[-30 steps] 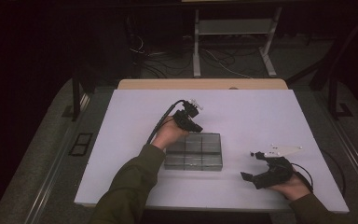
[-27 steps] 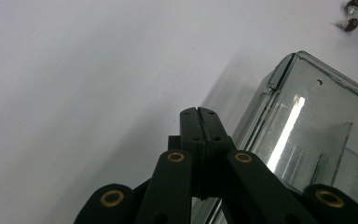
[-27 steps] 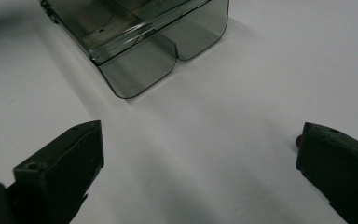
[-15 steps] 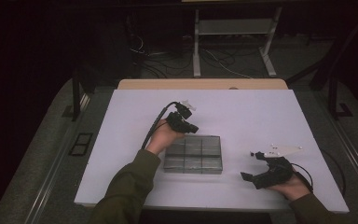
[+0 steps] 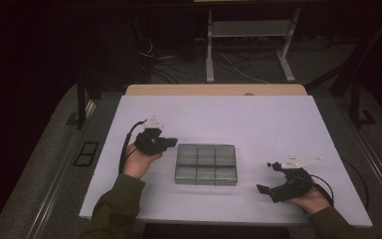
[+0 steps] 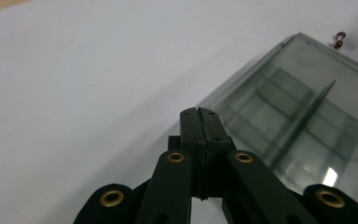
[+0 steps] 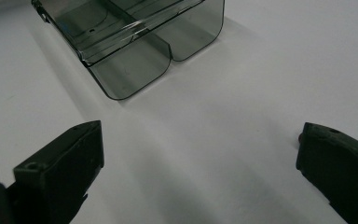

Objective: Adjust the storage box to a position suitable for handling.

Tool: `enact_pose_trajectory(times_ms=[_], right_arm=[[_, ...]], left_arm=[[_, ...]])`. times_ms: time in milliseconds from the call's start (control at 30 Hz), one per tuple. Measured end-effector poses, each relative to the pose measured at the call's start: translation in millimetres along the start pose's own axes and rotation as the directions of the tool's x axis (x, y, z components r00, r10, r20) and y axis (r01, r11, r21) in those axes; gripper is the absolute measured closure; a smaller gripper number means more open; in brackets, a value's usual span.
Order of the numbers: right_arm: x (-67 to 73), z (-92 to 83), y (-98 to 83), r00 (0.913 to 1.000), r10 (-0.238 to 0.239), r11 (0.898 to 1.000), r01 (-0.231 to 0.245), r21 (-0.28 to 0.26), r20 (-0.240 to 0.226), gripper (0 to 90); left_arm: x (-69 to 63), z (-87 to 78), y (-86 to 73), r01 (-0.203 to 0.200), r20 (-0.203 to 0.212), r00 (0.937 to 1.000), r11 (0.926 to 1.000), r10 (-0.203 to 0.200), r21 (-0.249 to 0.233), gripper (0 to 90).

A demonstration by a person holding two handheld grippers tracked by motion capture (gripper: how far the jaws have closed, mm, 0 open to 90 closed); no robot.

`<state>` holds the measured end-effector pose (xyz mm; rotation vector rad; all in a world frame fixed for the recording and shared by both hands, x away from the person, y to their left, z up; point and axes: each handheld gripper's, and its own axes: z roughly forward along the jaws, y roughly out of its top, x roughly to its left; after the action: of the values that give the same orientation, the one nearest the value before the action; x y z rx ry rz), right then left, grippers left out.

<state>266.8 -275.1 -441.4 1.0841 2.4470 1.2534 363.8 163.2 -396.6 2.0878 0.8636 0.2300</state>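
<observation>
A smoky clear box (image 5: 206, 164) with several compartments lies in the middle of the white table (image 5: 238, 117); its compartments look empty. My left gripper (image 5: 171, 143) hovers just left of the box's back left corner, jaws pressed together with nothing between them. In the left gripper view the shut tips (image 6: 199, 112) point past the box's (image 6: 307, 126) near edge. My right gripper (image 5: 265, 176) rests near the front right, aimed at the box, jaws wide apart. The right gripper view has bare table between the right gripper's (image 7: 198, 135) jaws and the box (image 7: 135, 60) farther off.
A small reddish-brown bit (image 6: 339, 39) lies on the table beyond the box's far corner. A wooden strip (image 5: 214, 89) runs along the table's back edge. Behind it a metal stand (image 5: 248, 30) and cables sit on the dark floor.
The left hand has moved its shut gripper leftward and a little nearer, from over the box's back left corner to beside the box. The right gripper has stayed put.
</observation>
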Motion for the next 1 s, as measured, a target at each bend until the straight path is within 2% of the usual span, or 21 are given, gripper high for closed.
enact_pose_trajectory(times_ms=[167, 200, 233, 333, 433, 533, 667, 767, 933, 1000], right_arm=[[0.1, 0.3, 0.1, 1.0000, -0.002, 1.000, 0.002, 0.002, -0.001, 0.4], [0.1, 0.3, 0.1, 1.0000, -0.002, 1.000, 0.002, 0.002, -0.001, 0.4], [0.1, 0.2, 0.0, 1.0000, -0.001, 1.000, 0.001, 0.003, 0.000, 0.4], [0.2, 1.0, -0.2, 1.0000, -0.004, 1.000, 0.004, 0.001, 0.002, 0.4], [0.8, 1.1, -0.5, 1.0000, -0.001, 1.000, 0.001, 0.002, 0.002, 0.4], [0.6, 1.1, -1.0, 1.0000, -0.001, 1.000, 0.001, 0.002, 0.004, 0.4], [0.6, 1.5, -1.1, 1.0000, -0.001, 1.000, 0.001, 0.003, 0.004, 0.4], [0.8, 1.4, -1.2, 1.0000, -0.003, 1.000, 0.003, 0.004, 0.003, 0.4], [1.0, 1.3, -1.3, 1.0000, -0.004, 1.000, 0.004, 0.003, 0.003, 0.4], [1.0, 1.4, -1.3, 1.0000, -0.004, 1.000, 0.004, 0.004, 0.002, 0.4]], left_arm=[[-2.5, -17.0, -28.9, 0.036, -0.008, 0.9993, 0.9993, -0.036, 0.005, 89.6], [-2.5, -17.0, -28.9, 0.036, -0.008, 0.9993, 0.9993, -0.036, 0.005, 89.5], [-5.2, -17.5, -37.8, 0.040, -0.003, 0.9992, 0.9990, -0.040, 0.019, 89.5], [-9.2, -11.5, -46.1, 0.043, 0.014, 0.9989, 0.9981, -0.044, 0.044, 89.6], [-12.2, -3.6, -46.1, 0.032, 0.035, 0.9988, 0.9971, -0.034, 0.069, 89.5], [-15.8, 2.6, -46.3, 0.003, 0.052, 0.9986, 0.9948, -0.008, 0.102, 89.5], [-16.5, 5.5, -46.1, -0.009, 0.058, 0.9983, 0.9939, 0.003, 0.110, 89.5], [-17.8, 9.0, -46.5, -0.005, 0.072, 0.9974, 0.9932, -0.003, 0.116, 89.5], [-22.0, 13.9, -45.8, -0.045, 0.069, 0.9970, 0.9892, 0.036, 0.140, 89.5], [-21.9, 14.5, -46.1, -0.037, 0.076, 0.9968, 0.9903, 0.026, 0.134, 89.5]])
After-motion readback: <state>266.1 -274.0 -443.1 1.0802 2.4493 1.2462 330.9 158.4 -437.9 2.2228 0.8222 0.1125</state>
